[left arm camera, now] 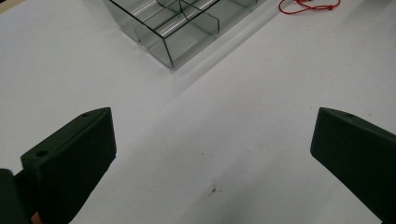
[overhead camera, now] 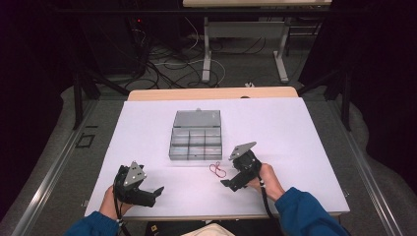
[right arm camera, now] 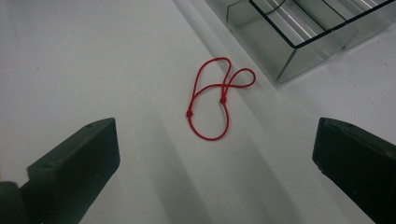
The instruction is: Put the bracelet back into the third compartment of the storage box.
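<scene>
A red knotted cord loop [right arm camera: 215, 98] lies flat on the white worktop [overhead camera: 305, 142], just beside a clear compartment box [overhead camera: 195, 142]. The right gripper [overhead camera: 227, 184] points at it, fingers released; the left gripper [overhead camera: 158, 190] rests apart, fingers released.

The cord [overhead camera: 217, 169] is lying on the table [overhead camera: 295, 147], just before the compartment box [overhead camera: 195, 142]. The right claw [overhead camera: 227, 183] is sitting just beside it, the left claw [overhead camera: 158, 191] well apart.

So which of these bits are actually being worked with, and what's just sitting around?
In use:
red cord, right in front of the open right tool
clear divided box, lid open, beside the cord
left tool, open, held low over the table

Just there:
white table cover
cables on the floor
</scene>
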